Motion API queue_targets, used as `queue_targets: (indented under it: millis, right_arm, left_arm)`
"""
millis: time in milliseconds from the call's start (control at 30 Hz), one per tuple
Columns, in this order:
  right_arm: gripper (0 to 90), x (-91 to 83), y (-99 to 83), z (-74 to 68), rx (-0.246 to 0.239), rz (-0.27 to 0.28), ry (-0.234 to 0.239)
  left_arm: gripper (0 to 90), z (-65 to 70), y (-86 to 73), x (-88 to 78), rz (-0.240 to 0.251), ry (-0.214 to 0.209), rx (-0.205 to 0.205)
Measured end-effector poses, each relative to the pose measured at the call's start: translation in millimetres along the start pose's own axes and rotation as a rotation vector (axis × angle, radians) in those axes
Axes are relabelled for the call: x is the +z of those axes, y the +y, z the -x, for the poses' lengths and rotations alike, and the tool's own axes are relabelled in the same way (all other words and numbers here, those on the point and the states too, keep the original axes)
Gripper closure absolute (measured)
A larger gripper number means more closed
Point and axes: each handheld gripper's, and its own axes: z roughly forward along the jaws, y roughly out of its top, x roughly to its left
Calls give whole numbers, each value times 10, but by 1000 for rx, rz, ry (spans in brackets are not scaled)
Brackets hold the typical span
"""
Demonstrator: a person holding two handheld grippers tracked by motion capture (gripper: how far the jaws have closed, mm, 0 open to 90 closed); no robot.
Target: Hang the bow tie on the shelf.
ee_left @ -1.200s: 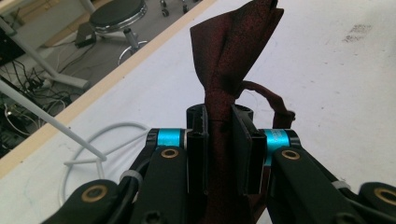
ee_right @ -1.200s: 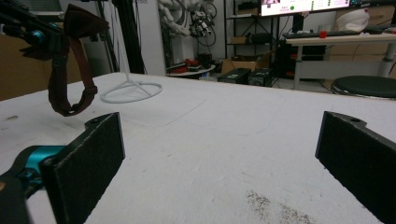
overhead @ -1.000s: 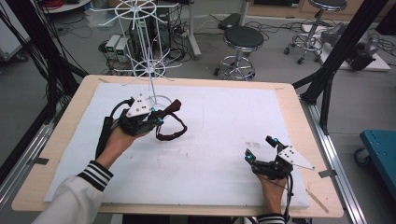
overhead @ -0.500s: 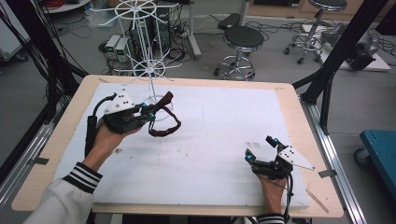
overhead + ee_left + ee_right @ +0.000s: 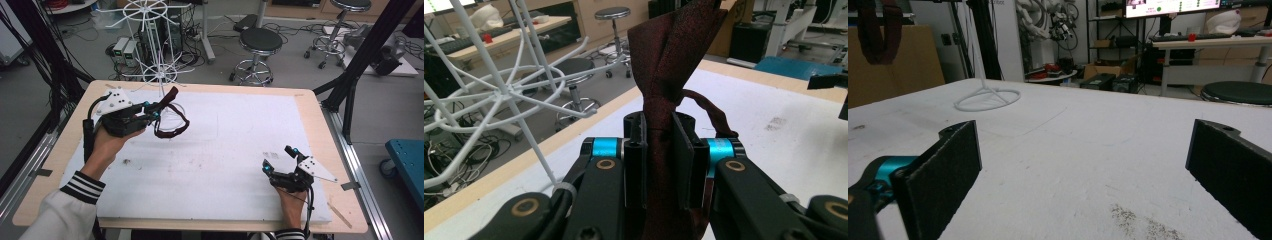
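Over the far-left part of the white table mat point(image 5: 225, 150), the left gripper point(image 5: 152, 109) is clamped on a dark red tie point(image 5: 170, 122), holding it clear of the surface just beside the pole of a white wire rack point(image 5: 159, 55). From the left gripper view the tie point(image 5: 669, 65) sits pinched flat between the two black jaws, a folded length rising above them and a narrower loop curving off to the right. The rack's thin spokes point(image 5: 509, 90) stand close on the left of that view.

Judging by how it droops into a loop below the jaws in the high view, the tie is light, soft and limp, with no stiffness of its own; it will swing and sag wherever it is unsupported. The woven cloth looks slightly glossy, so it may slide through a loose pinch, though it is not fragile. A good hold seems to be where the layers are doubled, as now, since thicker cloth gives the pads more to bite on. Draping it over a spoke would call for a free-hanging span on each side of the wire.

Near the right edge, the right gripper point(image 5: 280, 162) rests low on the mat with its jaws spread wide and nothing between them; its own view shows bare mat point(image 5: 1088, 150) between the pads.
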Motion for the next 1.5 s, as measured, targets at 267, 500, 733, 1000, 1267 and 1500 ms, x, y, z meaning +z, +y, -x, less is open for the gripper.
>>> queue_targets:
  millis: [267,500,733,1000,1267,1500]
  right_arm:
    - [6,2,0,3,-5,2,2]
    - [6,3,0,2,-5,3,2]
    - [6,2,0,3,-6,2,2]
    - [6,0,-1,0,0,0,4]
    - [6,0,0,1,-1,1,5]
    - [6,-1,-1,1,1,0,4]
  left_arm:
    - [768,-46,78,-47,28,20,-7]
    - [768,-104,131,-63,48,48,-19]
    - [768,-181,138,-36,62,83,-45]
    - [767,-281,101,18,69,126,-78]
    - [768,-335,64,100,50,191,-94]
    - [768,-376,30,162,35,211,-110]
